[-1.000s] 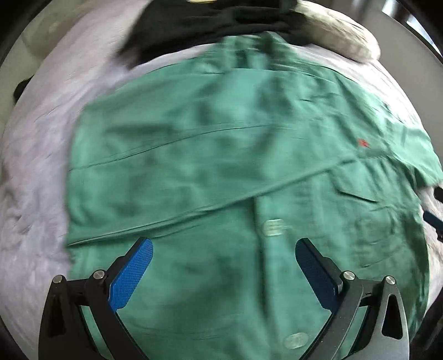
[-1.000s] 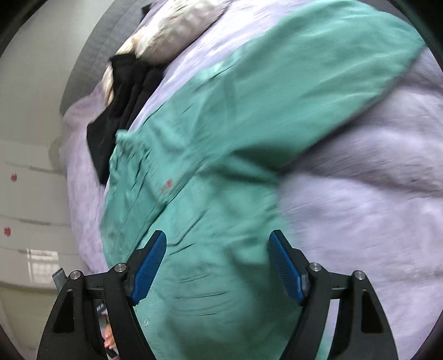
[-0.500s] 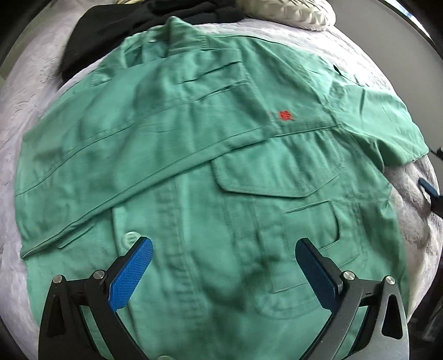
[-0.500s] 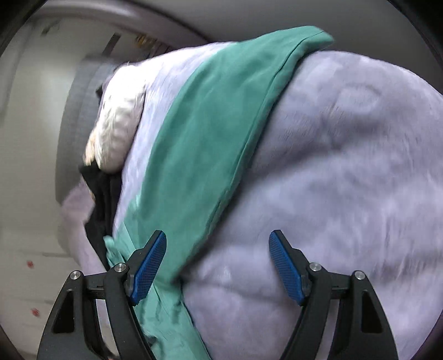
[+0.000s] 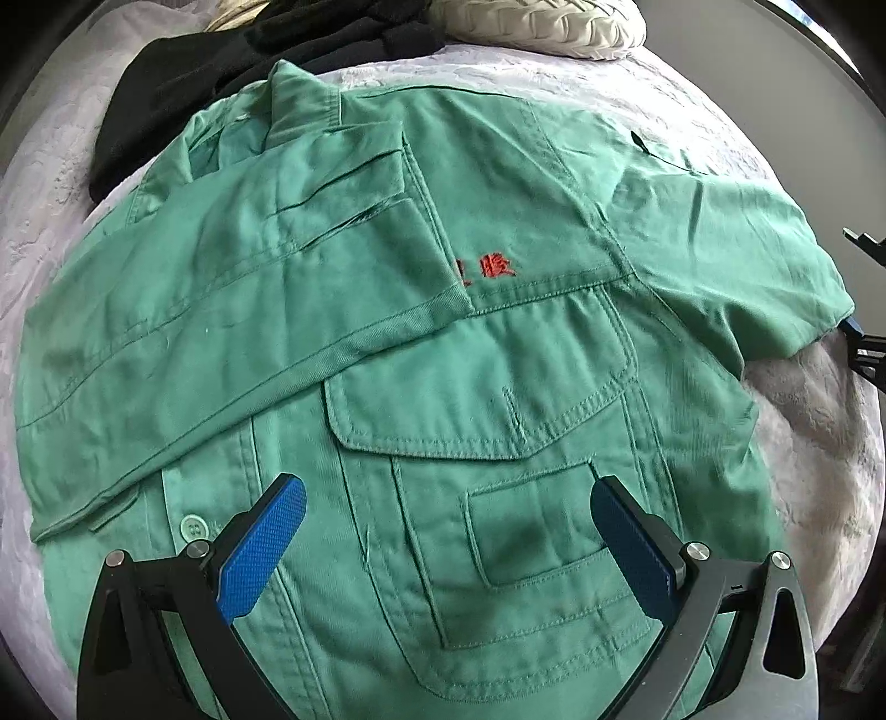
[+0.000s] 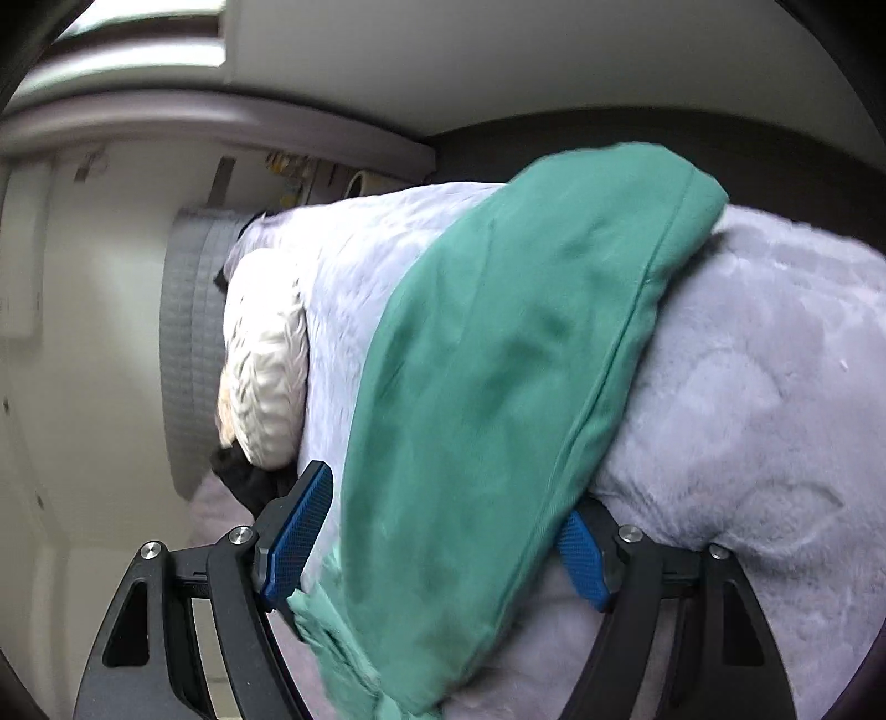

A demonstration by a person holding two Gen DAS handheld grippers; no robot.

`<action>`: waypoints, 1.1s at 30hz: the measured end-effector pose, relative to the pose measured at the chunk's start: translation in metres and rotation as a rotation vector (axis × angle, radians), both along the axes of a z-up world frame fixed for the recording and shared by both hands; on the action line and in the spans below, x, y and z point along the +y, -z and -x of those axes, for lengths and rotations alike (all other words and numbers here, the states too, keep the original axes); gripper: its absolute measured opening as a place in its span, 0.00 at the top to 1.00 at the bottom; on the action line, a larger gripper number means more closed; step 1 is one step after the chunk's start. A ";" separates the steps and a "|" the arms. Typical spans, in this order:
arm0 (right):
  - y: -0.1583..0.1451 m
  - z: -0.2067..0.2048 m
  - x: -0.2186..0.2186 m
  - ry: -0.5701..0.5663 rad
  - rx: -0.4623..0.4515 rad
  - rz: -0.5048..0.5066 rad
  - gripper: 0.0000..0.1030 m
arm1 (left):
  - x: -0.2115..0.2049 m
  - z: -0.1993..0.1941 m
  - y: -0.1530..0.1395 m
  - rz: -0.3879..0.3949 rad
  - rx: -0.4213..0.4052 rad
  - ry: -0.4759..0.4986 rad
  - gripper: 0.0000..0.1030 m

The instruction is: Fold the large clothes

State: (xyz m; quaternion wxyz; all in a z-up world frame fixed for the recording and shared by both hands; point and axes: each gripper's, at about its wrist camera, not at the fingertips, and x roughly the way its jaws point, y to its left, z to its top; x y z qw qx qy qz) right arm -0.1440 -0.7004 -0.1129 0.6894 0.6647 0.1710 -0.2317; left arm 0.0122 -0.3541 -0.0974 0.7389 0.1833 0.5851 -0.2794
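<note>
The green work shirt (image 5: 443, 343) lies front-up on the bed (image 5: 803, 432), collar toward the pillow end, one sleeve already laid across the chest and the other sleeve (image 6: 498, 387) spread out toward the bed's side edge. The left gripper (image 5: 448, 531) hangs over the shirt's chest pocket, pointing almost straight down, its blue fingers (image 5: 263, 548) wide apart with nothing between them and no cloth pinched. Over to the right gripper (image 6: 437, 554), low at the side edge and looking along the bed: that spread sleeve runs right between its fingers (image 6: 299, 531), long axis going away from the camera up toward the cuff, and the cloth hides most of the far finger. The fingers stand wide apart, and I see no pinch on the cloth, though contact underneath cannot be ruled out. So the key relation: the sleeve is straddled by the right gripper, running lengthwise away from it, while the left is over the body panel, well away from that sleeve. My read is that the right hand is plainly the nearer one for taking this sleeve and carrying it in over the chest. The count: one green shirt, two grippers, one pale quilted pillow (image 5: 542, 25) at the head, one heap of black clothing (image 5: 232, 72) beside it touching the collar, one button (image 5: 194, 529) showing by the left gripper.
</note>
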 end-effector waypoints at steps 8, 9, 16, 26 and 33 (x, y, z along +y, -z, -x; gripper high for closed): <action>0.002 -0.004 -0.004 -0.015 -0.213 -0.089 0.95 | -0.001 -0.019 -0.012 0.022 -0.023 -0.040 0.00; -0.007 -0.008 -0.002 -0.044 -0.227 -0.063 0.95 | 0.004 -0.023 -0.016 0.024 -0.040 -0.046 0.00; -0.077 -0.071 0.050 -0.296 -0.289 0.109 0.95 | 0.037 -0.064 -0.013 0.026 -0.094 -0.108 0.00; -0.099 -0.256 0.260 -0.963 -0.026 0.464 0.94 | 0.139 -0.089 -0.005 0.026 -0.123 -0.239 0.00; 0.013 -0.299 0.331 -1.088 0.264 0.270 0.90 | 0.182 -0.096 0.009 0.018 -0.098 -0.278 0.00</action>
